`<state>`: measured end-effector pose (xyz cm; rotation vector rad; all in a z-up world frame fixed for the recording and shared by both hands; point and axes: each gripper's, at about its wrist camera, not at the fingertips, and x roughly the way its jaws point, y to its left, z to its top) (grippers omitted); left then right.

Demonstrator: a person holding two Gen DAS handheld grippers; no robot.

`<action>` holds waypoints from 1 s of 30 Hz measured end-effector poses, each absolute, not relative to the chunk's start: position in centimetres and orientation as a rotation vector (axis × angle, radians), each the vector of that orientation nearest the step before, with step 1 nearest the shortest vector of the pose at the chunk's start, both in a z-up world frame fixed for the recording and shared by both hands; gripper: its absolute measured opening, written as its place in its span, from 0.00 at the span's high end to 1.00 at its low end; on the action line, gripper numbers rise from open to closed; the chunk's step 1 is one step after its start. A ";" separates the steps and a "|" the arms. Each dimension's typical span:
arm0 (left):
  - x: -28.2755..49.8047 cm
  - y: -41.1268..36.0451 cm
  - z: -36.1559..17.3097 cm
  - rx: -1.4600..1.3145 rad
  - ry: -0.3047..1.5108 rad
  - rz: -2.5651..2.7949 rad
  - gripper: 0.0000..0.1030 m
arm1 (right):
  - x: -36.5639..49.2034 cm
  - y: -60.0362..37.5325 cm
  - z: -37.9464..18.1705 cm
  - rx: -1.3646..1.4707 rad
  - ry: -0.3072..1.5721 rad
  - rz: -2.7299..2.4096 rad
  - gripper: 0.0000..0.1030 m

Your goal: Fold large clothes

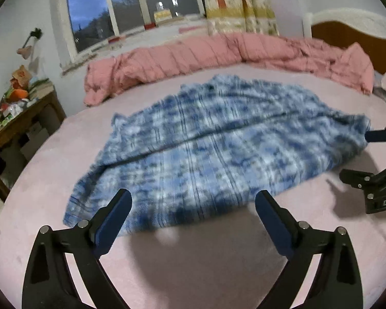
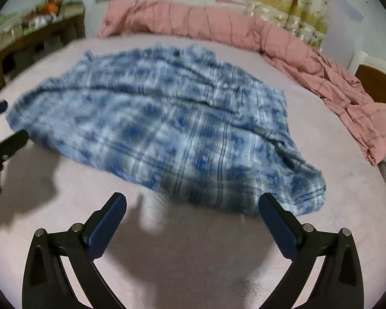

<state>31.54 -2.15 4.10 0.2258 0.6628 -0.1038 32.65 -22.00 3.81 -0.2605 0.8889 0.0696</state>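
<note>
A blue-and-white plaid cotton shirt (image 1: 218,139) is shown spread flat on the pale pink bed (image 1: 193,265). Left tongs (image 1: 193,203) and right tongs (image 2: 193,206) are held released, empty, just before its near edge.

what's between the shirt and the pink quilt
Only bare bed sheet: a pale strip separates the shirt from the pink quilt, seen in both wrist views.

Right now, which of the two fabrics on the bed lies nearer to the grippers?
The blue plaid shirt, spread just beyond both open grippers. The pink quilt is bunched along the bed's far edge.
</note>
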 end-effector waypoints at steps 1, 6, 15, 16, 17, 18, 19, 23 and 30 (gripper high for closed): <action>31.9 -2.2 3.6 0.238 0.687 -0.097 0.07 | 32.8 -21.9 3.4 -0.270 0.903 0.064 0.00; 33.7 -1.5 0.9 0.265 0.830 0.007 0.08 | 33.6 -21.5 1.4 -0.333 0.949 0.027 0.00; 35.9 1.7 0.1 0.264 0.827 0.185 0.08 | 35.6 -22.4 0.8 -0.368 0.891 -0.083 0.00; 36.3 2.0 -0.1 0.273 0.831 0.196 0.08 | 35.8 -22.6 0.8 -0.375 0.883 -0.100 0.00; 36.8 2.4 -0.2 0.279 0.840 0.196 0.07 | 36.1 -22.9 0.8 -0.379 0.873 -0.118 0.01; 37.2 2.8 -0.4 0.271 0.852 0.191 0.07 | 36.5 -23.4 0.8 -0.364 0.873 -0.118 0.03; 37.6 3.4 -0.3 0.246 0.857 0.185 0.07 | 36.8 -23.9 0.8 -0.336 0.879 -0.115 0.07; 37.7 4.5 0.1 0.172 0.832 0.111 0.38 | 37.8 -26.0 1.0 -0.227 0.902 -0.100 0.36; 36.2 3.8 1.4 0.194 0.777 0.112 0.96 | 36.7 -26.8 1.9 -0.179 0.841 -0.094 0.94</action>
